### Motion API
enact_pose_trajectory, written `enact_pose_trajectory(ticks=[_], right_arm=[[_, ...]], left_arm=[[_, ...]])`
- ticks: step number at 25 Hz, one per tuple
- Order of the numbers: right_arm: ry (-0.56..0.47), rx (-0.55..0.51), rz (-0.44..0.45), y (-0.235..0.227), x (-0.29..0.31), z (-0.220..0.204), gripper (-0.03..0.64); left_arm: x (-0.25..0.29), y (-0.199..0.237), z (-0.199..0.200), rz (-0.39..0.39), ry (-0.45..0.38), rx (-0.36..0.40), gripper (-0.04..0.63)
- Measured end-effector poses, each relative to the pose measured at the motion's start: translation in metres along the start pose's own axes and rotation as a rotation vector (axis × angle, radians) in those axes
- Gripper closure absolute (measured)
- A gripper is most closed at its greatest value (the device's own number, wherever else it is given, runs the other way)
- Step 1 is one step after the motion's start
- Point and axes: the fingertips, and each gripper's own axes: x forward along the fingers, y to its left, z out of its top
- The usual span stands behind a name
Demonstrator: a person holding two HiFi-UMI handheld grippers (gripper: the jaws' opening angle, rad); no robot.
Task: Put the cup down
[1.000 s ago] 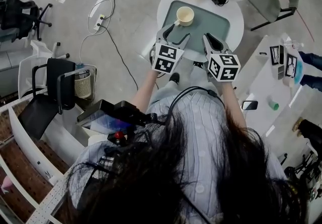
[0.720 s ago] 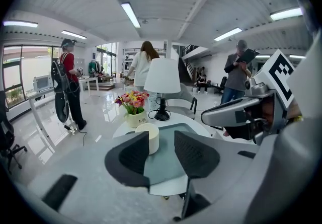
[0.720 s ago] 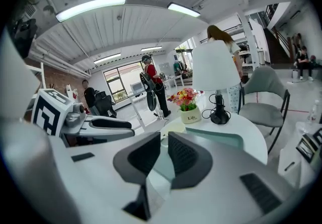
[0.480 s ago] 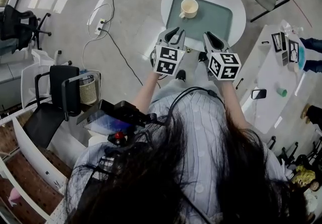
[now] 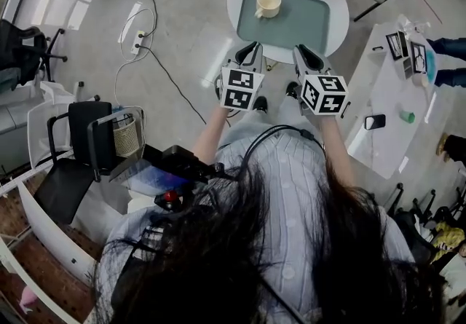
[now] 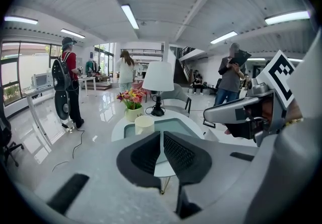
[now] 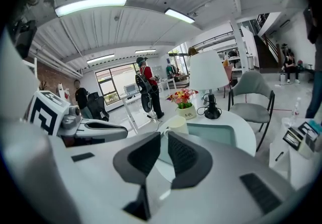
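**Two grippers clear, the cup already down**

The cream ceramic cup (image 5: pixel 267 4) stands upright at the far left corner of the grey-green rectangular tray (image 5: pixel 309 24) on the round white table (image 5: pixel 344 9), so what remains, as I judge it, is a clean withdrawal. Keep your left gripper (image 5: pixel 250 49) and right gripper (image 5: pixel 303 53) level and side by side as you back off, well apart from the table's near rim, and don't swing either one over the tray again. Your left jaws have just been closing and now sit together with nothing between them. The right jaws are likewise all but together and empty. Leave them that way.

A second ago your left gripper was up at the tray's near left corner, just beside the cup, with its jaws spread wide. Now both grippers are back off the table's near edge. The cup hasn't shifted on the tray.
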Motion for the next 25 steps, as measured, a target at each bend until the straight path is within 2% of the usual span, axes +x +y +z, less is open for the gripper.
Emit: enact_pose_trajectory(ticks=[13,25], right_arm=[[0.013,-0.015,0.011,-0.001,-0.023,-0.011,0.554],[0.004,-0.026,0.074,-0.013,-0.085,-0.033,0.554]], left_arm=[[-0.016,-0.019,-0.006,0.013,0.0,-0.077,0.577],[-0.046,-0.081,-0.02,0.078,-0.008,-0.096,0.58]])
